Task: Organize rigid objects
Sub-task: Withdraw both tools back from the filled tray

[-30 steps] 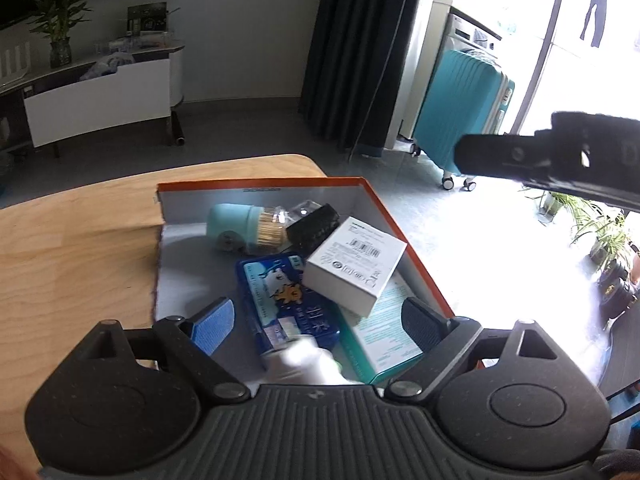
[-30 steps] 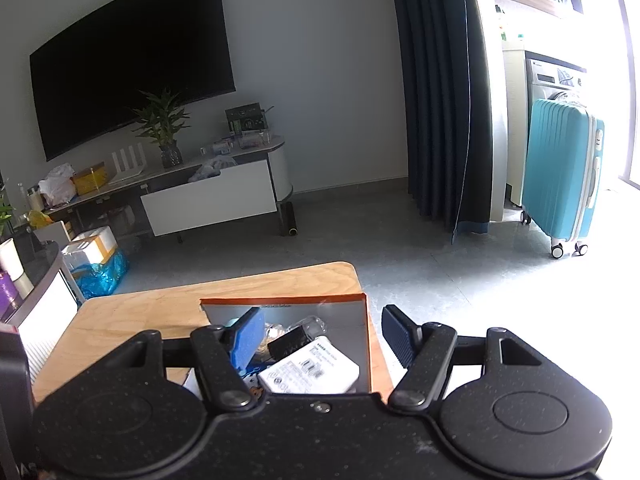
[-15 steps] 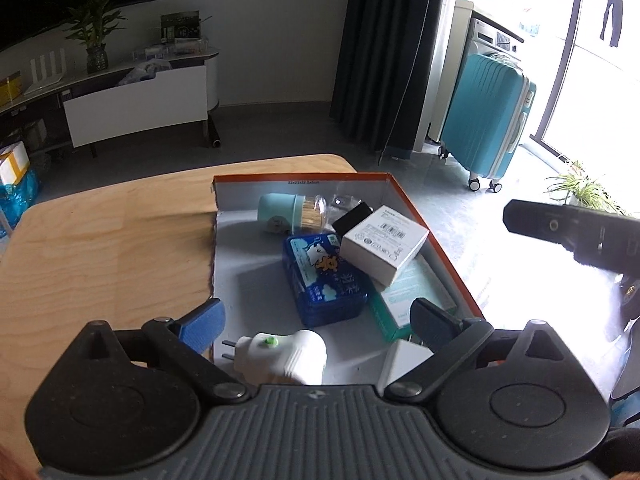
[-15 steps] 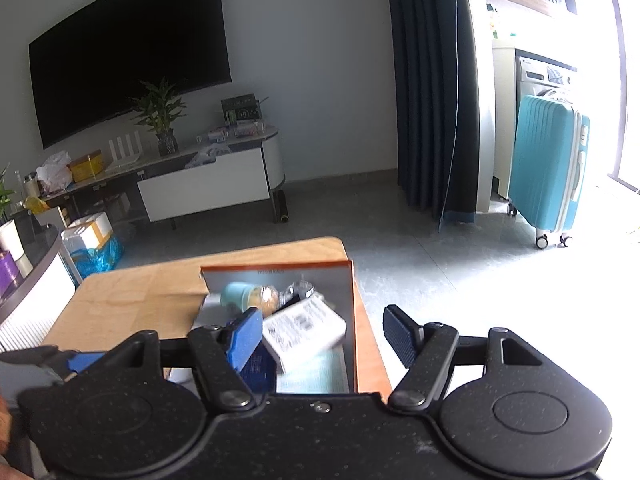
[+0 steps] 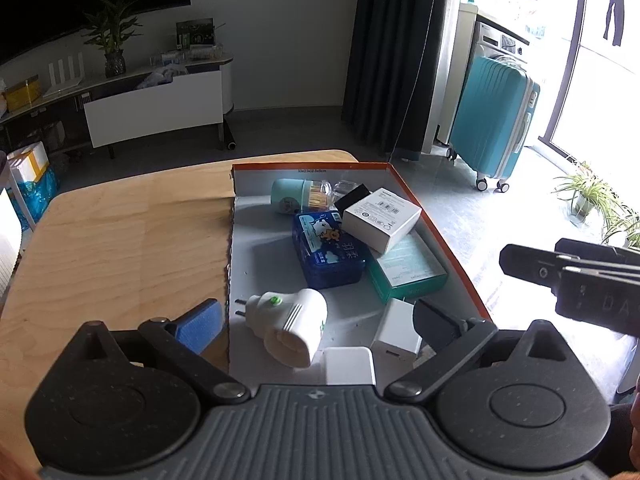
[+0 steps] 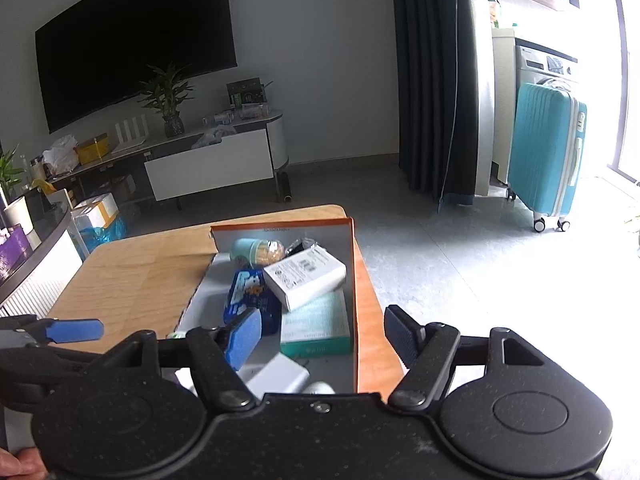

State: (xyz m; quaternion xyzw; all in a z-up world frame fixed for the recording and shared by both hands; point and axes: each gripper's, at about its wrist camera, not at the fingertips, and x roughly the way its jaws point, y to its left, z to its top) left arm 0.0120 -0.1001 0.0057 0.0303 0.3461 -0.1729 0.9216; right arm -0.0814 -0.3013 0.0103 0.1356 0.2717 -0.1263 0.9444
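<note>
Left claw [image 5: 316, 322] was spread as wide as I'd had it, nothing pinched, hovering over the near end of the orange-rimmed box [image 5: 440, 224] on the wooden bench [image 5: 120, 240]. From that wrist cam the white plug-in adapter [image 5: 286, 326] lay on its side right between the open fingers but not touched, prongs pointing toward the bench side. Next to it sat a small white charger block [image 5: 396, 334], and further in the blue tin [image 5: 328, 248], a teal carton [image 5: 408, 270], a white carton [image 5: 382, 218] leaning on both, and a mint toothpick jar [image 5: 298, 196] at the far wall. The right claw [image 5: 568, 276] poked in from the side, off the box edge.

Right wrist cam: right claw [image 6: 320, 338] was also parted with nothing in it, straddling the box's right wall. Same pile from further back, left claw's blue pad [image 6: 74, 330] visible out over the bench.

My take on handling: the adapter looked like hard, smooth plastic, light, rounded so it could squirt out. I'd pinch it across the flatter ribbed sides, not the prongs. The cartons seemed light and crushable, so grip them gently across the short width. The tin looked stiff, probably the easiest grab.
</note>
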